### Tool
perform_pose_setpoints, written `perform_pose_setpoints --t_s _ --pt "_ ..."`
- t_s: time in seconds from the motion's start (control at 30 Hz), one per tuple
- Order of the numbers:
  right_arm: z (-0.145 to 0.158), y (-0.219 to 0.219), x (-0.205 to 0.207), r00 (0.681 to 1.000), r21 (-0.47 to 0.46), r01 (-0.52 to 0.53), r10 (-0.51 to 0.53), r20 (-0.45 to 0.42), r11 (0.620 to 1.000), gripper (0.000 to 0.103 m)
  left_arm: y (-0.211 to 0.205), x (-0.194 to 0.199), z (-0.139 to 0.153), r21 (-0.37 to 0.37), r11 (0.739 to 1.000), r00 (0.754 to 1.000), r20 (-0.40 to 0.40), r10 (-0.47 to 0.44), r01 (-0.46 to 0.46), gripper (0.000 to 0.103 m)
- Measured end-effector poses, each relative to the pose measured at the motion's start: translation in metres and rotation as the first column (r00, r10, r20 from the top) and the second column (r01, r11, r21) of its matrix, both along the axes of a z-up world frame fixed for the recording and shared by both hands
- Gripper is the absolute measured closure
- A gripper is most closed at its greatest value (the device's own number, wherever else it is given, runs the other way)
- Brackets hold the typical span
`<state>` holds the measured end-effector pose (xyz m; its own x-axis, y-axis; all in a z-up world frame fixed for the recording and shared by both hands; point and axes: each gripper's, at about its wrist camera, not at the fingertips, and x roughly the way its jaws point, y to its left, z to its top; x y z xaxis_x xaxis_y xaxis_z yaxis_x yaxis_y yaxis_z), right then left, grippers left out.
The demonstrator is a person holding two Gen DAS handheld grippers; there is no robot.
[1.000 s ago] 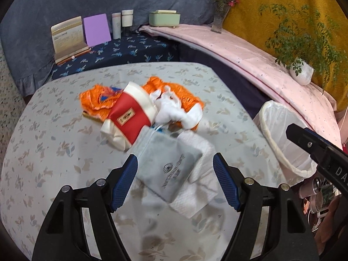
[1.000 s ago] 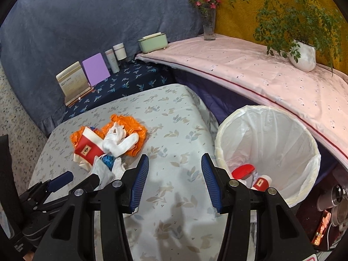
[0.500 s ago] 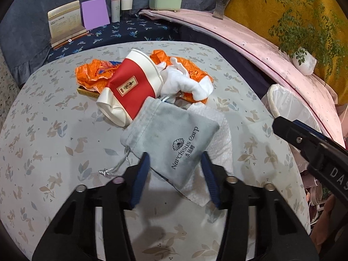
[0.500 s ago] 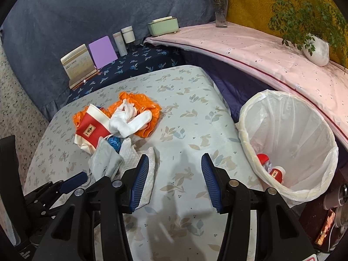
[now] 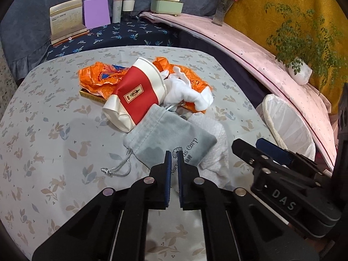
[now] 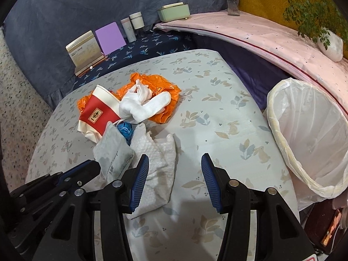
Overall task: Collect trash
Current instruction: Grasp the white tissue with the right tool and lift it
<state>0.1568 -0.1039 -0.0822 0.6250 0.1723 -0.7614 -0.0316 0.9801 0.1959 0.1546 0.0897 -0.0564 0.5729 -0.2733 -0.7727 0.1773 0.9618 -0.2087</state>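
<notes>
Pinching the near edge of the grey drawstring pouch [image 5: 167, 139] on the table [image 5: 43, 152], the left gripper [image 5: 173, 158] has just been closing; soft, light cloth is being gathered, likely drooping when lifted. The right gripper [image 6: 175, 169] is being held half spread, empty, beside the white tissue [image 6: 158, 163].

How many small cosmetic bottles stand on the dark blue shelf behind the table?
2. A slim bottle beside the purple card, and a wider bottle right of it. Others may be hidden.

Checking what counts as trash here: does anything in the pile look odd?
Yes: the grey drawstring pouch clamped in the left gripper looks intact, and white socks lie among the wrappers, hardly trash.
</notes>
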Motion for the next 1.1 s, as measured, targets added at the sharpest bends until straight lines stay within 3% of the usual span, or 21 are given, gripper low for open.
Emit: perform_pose_setpoints --t_s 0.03,0.17,0.3,0.4,0.5,0.57,1.07,1.1 --pt "0.000 -0.001 0.000 1.000 0.001 0.002 -0.002 -0.001 1.000 0.053 -0.002 -0.001 0.000 0.003 1.000 1.000 0.000 -0.011 0.011 0.094" --pt "0.000 -0.011 0.000 1.000 0.000 0.026 -0.026 -0.001 1.000 0.054 -0.011 -0.005 -0.004 0.029 0.999 0.999 0.020 -0.037 0.036 0.064" --pt "0.002 -0.026 -0.001 0.998 0.002 0.057 -0.057 0.002 0.998 0.054 -0.022 -0.002 -0.014 0.057 0.997 0.998 0.009 -0.055 0.055 0.057" --pt "0.002 -0.030 0.000 0.998 0.006 0.062 -0.062 0.001 0.998 0.054 -0.024 0.002 -0.021 0.059 0.997 0.999 -0.008 -0.045 0.046 0.062" --pt "0.001 -0.027 -0.001 0.999 0.007 0.046 -0.046 0.000 0.999 0.053 -0.019 0.005 -0.023 0.029 0.999 0.999 -0.032 -0.041 0.041 0.085" --pt "0.001 -0.023 0.000 0.999 0.011 0.033 -0.033 -0.002 0.999 0.053 -0.015 0.005 -0.020 0.021 0.999 0.999 -0.030 -0.031 0.032 0.095" --pt "-0.016 0.027 0.019 0.997 0.005 -0.064 0.064 -0.033 0.998 0.054 0.012 0.008 -0.001 -0.016 0.999 1.000 -0.002 0.029 -0.029 0.099" --pt "-0.018 0.027 0.021 0.997 0.009 -0.065 0.066 -0.040 0.998 0.059 0.012 0.008 -0.001 -0.016 0.999 1.000 -0.001 0.030 -0.030 0.099"
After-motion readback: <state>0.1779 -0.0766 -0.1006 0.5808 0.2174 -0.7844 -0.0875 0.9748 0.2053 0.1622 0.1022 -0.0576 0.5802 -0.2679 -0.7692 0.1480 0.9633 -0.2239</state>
